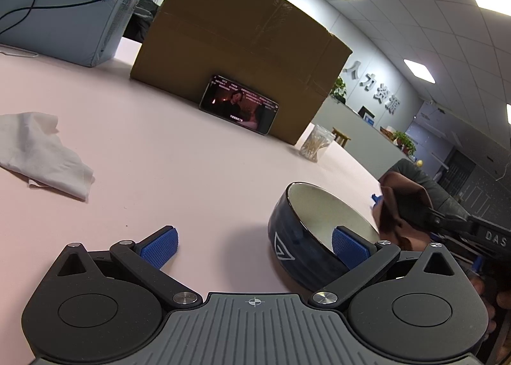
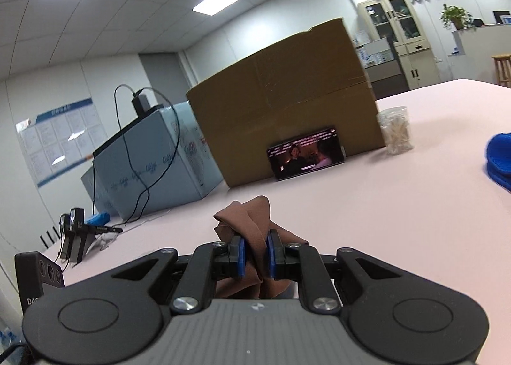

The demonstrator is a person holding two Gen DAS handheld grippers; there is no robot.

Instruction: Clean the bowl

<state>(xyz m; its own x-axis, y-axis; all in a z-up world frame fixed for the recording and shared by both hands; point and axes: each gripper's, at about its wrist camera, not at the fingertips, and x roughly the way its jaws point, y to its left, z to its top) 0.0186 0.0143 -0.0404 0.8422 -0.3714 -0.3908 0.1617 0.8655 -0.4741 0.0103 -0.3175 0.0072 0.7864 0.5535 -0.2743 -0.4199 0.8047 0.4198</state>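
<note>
A dark blue bowl (image 1: 300,237) with a cream inside stands on the pink table (image 1: 159,173) in the left wrist view. My left gripper (image 1: 255,248) is open; its right finger pad (image 1: 346,245) reaches inside the bowl's rim and its left pad (image 1: 159,247) is out over the table. My right gripper (image 2: 255,256) is shut on a brown cloth (image 2: 247,215), held above the table. The cloth also shows in the left wrist view (image 1: 399,205), just right of the bowl. The bowl is not in the right wrist view.
A white crumpled tissue (image 1: 41,154) lies at the left. A cardboard box (image 1: 242,45) stands behind, with a phone (image 1: 239,104) leaning on it and a jar of cotton swabs (image 1: 314,143) beside it. A pale blue box (image 2: 150,160) and a blue cloth (image 2: 499,160) are also on the table.
</note>
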